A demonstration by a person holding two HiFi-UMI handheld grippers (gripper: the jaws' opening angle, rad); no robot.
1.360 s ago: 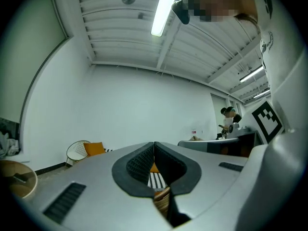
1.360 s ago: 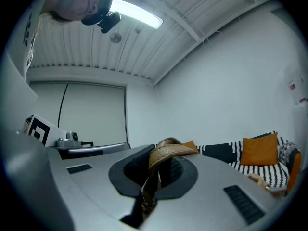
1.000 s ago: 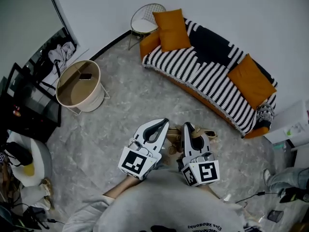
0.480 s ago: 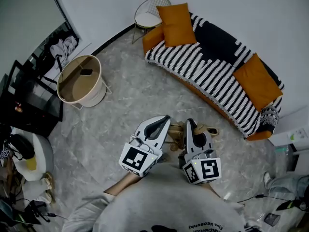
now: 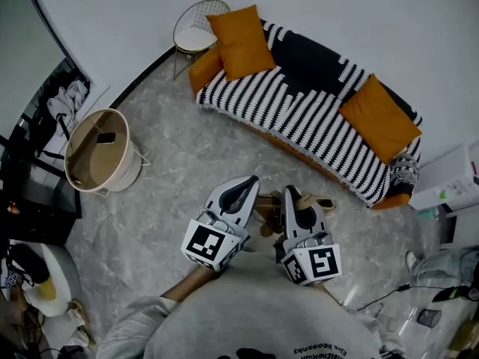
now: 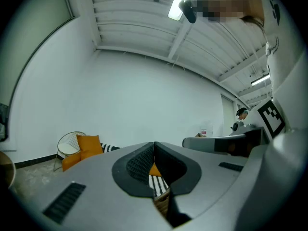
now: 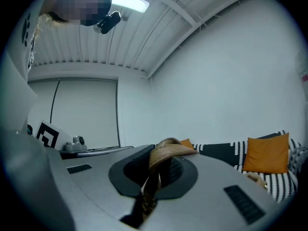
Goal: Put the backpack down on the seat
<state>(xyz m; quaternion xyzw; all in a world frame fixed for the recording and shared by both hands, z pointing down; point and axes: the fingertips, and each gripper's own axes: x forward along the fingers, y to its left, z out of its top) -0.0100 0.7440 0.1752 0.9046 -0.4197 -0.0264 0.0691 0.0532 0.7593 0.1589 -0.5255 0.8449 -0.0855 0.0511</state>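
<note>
Left claw: we see its jaws closed together at the tips, with nothing pinched there. Through the small gap lower down, the striped sofa shows. A scrap of tan shows below that; we cannot tell whether it touches the jaws.
Right claw: we see it clamped on a tan strap that arches over the jaw tips and runs down between them.
Backpack: we see only tan parts of it in the head view, between and just past the two claws. It hangs over the floor and is not on the sofa.
Claws together: they sit side by side just in front of our grey shirt, both pointing toward the sofa.
Sofa: it stands along the white wall under a black-and-white striped cover, with one orange cushion at its left end and another toward the right.
Chair: a wire one, just beside the sofa's left end.
Tub: round and beige, well to the left on the floor, with a small dark thing inside.
</note>
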